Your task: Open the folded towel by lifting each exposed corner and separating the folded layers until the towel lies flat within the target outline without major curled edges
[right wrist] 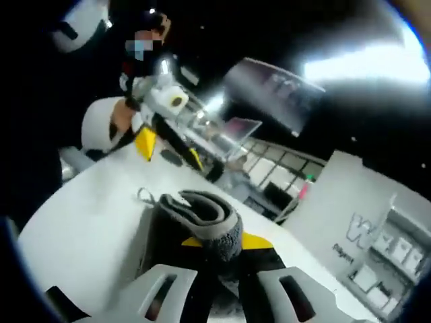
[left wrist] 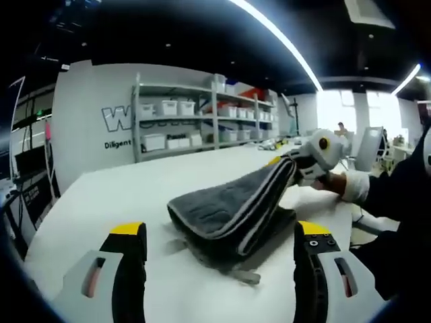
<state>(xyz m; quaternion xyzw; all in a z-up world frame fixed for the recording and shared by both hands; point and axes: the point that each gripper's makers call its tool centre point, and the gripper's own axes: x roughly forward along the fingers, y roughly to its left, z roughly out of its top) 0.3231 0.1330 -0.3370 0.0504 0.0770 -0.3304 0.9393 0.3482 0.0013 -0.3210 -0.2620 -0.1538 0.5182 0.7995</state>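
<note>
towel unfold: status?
Done: one corner of the grey towel is pinched in the right claw and raised off the white table. In hand: peeling that layer back. Left: the layers are still stacked, the left claw is open, nothing lies flat.

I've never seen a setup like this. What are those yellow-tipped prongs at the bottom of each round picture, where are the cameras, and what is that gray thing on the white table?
There is no robot here: a person holds a hand tool with two fingers in each hand, and a small fisheye camera rides on each tool, looking out along its fingers.

In the left gripper view, the left gripper is open and holds nothing. Ahead of it a folded gray towel lies on the white table. The right gripper, reaching in from the right, pinches the towel's edge and lifts the layers.

In the right gripper view, the same towel sits bunched between that gripper's fingers. The left gripper shows farther back.
</note>
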